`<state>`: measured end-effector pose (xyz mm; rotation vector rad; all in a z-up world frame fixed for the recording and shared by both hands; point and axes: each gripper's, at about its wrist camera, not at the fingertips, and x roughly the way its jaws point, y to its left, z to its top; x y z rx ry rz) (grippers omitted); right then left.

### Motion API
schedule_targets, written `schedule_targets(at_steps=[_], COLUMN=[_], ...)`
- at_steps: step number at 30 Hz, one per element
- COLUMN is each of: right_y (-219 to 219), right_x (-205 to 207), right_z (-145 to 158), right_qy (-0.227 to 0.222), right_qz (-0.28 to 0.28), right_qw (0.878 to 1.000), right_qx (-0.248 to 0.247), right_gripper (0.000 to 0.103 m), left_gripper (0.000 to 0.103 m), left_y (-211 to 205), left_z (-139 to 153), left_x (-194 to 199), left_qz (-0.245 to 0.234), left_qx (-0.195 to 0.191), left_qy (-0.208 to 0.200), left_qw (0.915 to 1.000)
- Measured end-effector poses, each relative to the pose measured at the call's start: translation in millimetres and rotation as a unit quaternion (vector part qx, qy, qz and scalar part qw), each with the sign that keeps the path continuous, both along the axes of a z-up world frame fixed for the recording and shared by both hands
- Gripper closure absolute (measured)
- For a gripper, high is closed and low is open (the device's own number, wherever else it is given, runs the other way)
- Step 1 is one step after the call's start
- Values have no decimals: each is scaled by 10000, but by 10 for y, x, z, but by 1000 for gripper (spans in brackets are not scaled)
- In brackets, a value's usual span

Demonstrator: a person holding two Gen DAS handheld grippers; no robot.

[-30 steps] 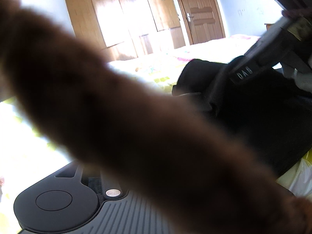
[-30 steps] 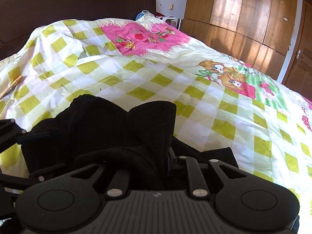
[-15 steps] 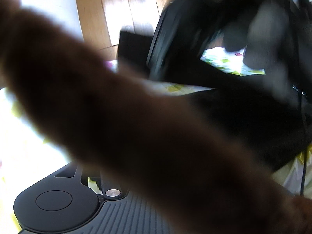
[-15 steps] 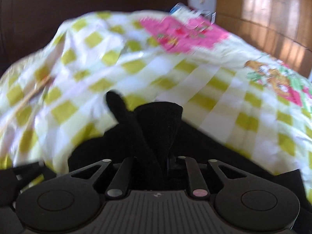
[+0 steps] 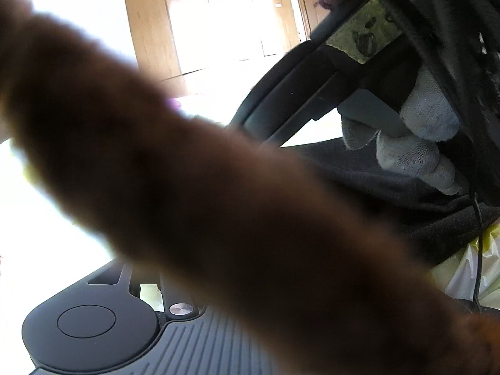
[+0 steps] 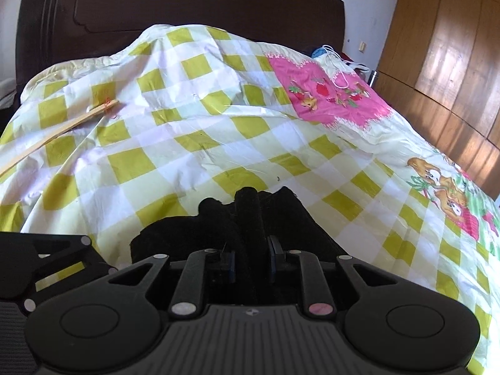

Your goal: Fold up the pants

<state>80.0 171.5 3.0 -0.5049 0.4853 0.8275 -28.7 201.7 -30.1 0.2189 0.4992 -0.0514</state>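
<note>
– Since a second back: right view swung toward the dark headboard [image 6: 187,3]; wardrobe [image 6: 453,50] now at the far right edge. Black pants [image 6: 247,218] bunched tighter in front of the right gripper [image 6: 250,264].

– Right jaws?

– Nearly together, pinching a gathered ridge of the pants between the blue pads. Fabric stands up in folds just past the fingertips, rest of the garment lying on the yellow-checked bedspread [image 6: 193,131].

– Anything else on the bed?

– Thin wooden stick [image 6: 59,134] at left, well apart from the pants. White cord [image 6: 337,72] on the pink patch near the far end.

– Left view?

– Mostly blocked. Blurred brown band [image 5: 218,193], very close to the lens, runs diagonally across it. Left gripper [image 5: 193,284] half hidden behind it; cannot tell how its jaws stand.

– Behind the band?

– Right gripper's body at upper right, a white-gloved hand [image 5: 415,137] wrapped on it. Dark cloth of the pants below the hand, bedspread at the lower right edge. Bright wooden wardrobe doors at top.
</note>
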Motion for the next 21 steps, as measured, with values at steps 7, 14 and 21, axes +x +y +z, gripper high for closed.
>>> schedule_targets(at_steps=[7,14,21], right_y=[86,154,-33], right_x=[-38,47,260], right_z=[-13,-128,-102], right_qy=[82,478,1328], right_qz=[-33,195,326], right_qw=[9999,9986,9890], right_qx=[119,122,558], right_gripper=[79,76,59], left_gripper=[52,52,52], left_y=[32,30,-64], left_z=[32,13,120], left_x=[55,101,31], left_qz=[19,68,194], left_qx=[26,-16,302], left_qy=[8,104,260], left_qw=[10000,9999,9990])
